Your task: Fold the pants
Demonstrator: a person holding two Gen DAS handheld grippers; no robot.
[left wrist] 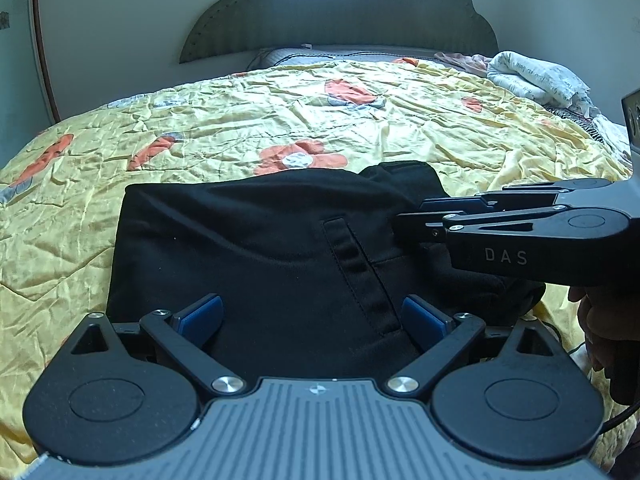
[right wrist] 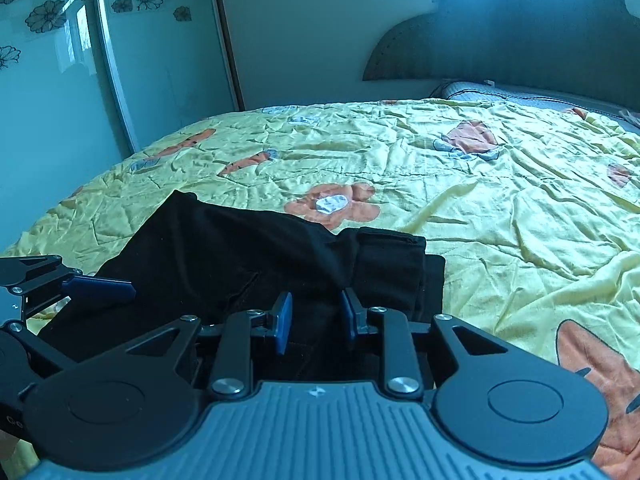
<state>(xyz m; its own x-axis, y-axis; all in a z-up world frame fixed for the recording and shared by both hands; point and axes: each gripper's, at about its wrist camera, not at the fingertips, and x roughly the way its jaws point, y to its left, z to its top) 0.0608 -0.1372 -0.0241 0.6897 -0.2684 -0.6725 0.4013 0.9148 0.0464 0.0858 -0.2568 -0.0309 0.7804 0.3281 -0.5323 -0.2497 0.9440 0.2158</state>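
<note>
One bed is covered by a crinkled yellow floral quilt (left wrist: pixel 280 120). Nearest, one pair of black pants (left wrist: pixel 260 248), folded flat, is straddled by the wide-spread left gripper (left wrist: pixel 312 316); the right gripper (right wrist: pixel 316 320), jaws narrow, is pinched on its fabric. Beyond, one scalloped headboard (left wrist: pixel 340 12) is seen.

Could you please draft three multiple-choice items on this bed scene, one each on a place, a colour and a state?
1. Where do the folded black pants lie?
A. On the yellow flowered quilt
B. On a wooden floor
C. Over a chair back

2. What colour are the pads on the left gripper?
A. Red
B. Blue
C. White

3. How do the jaws of the left gripper stand?
A. Shut on a pillow
B. Shut on the headboard
C. Wide open over the pants

Key: 1 A, the quilt shows around the pants; 2 B, both pads are blue in the left wrist view; 3 C, the pads stand far apart with black cloth between them.
</note>
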